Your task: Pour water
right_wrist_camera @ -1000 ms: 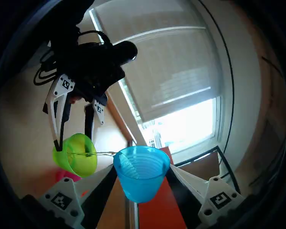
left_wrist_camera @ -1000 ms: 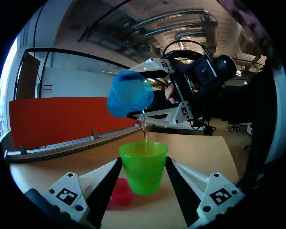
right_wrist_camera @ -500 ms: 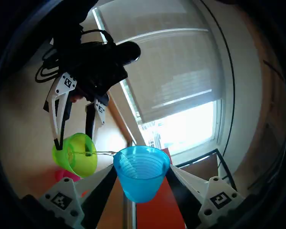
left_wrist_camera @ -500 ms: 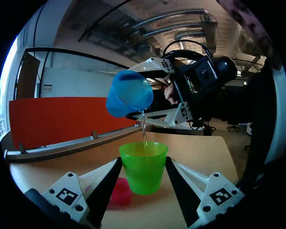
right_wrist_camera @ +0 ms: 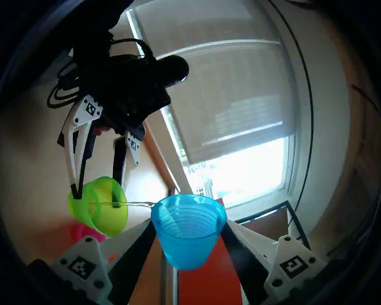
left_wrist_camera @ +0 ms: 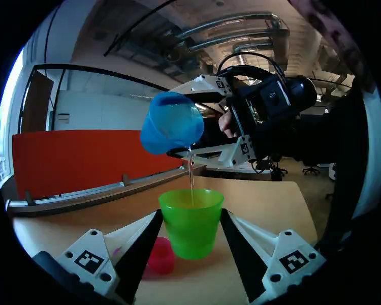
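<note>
Tipping a shade further than a second ago, the translucent blue plastic cup now has its rim dipped lower and sits a touch more to the left above the translucent green plastic cup. A thin stream of water runs from the blue cup's lowest lip straight down into the green cup's open mouth, as it did in the earlier pictures, so I judge the pour to be well under way and not yet finished.

My right tongs pinch the blue cup by its sides, one finger on each wall, and carry it above and just behind the green cup. My left tongs pinch the green cup the same way and keep it upright; from the left gripper view I cannot tell whether its base rests on the pale wooden desk or hangs just over it. In the right gripper view the green cup has slid slightly outward, which fits the extra roll of my right hand.

A small pink plastic cup lies on the desk just beside the green cup, on its left, clear of the stream. I cannot read the water level in either cup, so the deeper tilt suggests to me, no more than that, that the blue cup is running low.
</note>
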A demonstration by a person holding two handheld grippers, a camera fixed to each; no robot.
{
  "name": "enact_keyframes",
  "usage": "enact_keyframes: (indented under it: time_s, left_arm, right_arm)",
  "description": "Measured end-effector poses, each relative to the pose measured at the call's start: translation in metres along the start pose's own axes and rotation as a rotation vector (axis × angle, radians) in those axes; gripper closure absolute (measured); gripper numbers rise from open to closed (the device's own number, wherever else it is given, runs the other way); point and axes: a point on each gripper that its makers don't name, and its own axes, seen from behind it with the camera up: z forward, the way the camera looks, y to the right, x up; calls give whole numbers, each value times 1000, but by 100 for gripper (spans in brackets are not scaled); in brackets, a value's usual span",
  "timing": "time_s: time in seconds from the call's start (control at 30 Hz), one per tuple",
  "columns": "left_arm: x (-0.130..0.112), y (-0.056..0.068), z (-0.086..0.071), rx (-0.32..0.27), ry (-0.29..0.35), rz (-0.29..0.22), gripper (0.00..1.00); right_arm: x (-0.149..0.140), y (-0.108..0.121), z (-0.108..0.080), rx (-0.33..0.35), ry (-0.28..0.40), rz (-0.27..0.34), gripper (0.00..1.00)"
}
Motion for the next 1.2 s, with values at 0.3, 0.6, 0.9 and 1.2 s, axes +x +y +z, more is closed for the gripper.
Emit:
enact_keyframes:
  time_s: [0.3, 0.6, 0.9, 1.2]
  left_arm:
    - [0, -2, 0, 3, 1, -4, 17]
    - [1, -2, 1, 4, 4, -7, 18]
    - [1, -2, 1, 3, 5, -10, 18]
    - [3, -2, 1, 3, 6, -11, 18]
  right_arm:
    - [3, 0, -1, 0, 0, -6, 11]
    - [6, 0, -1, -4, 2, -15, 11]
    - [7, 2, -1, -7, 2, -24, 11]
    - [9, 3, -1, -7, 1, -45, 11]
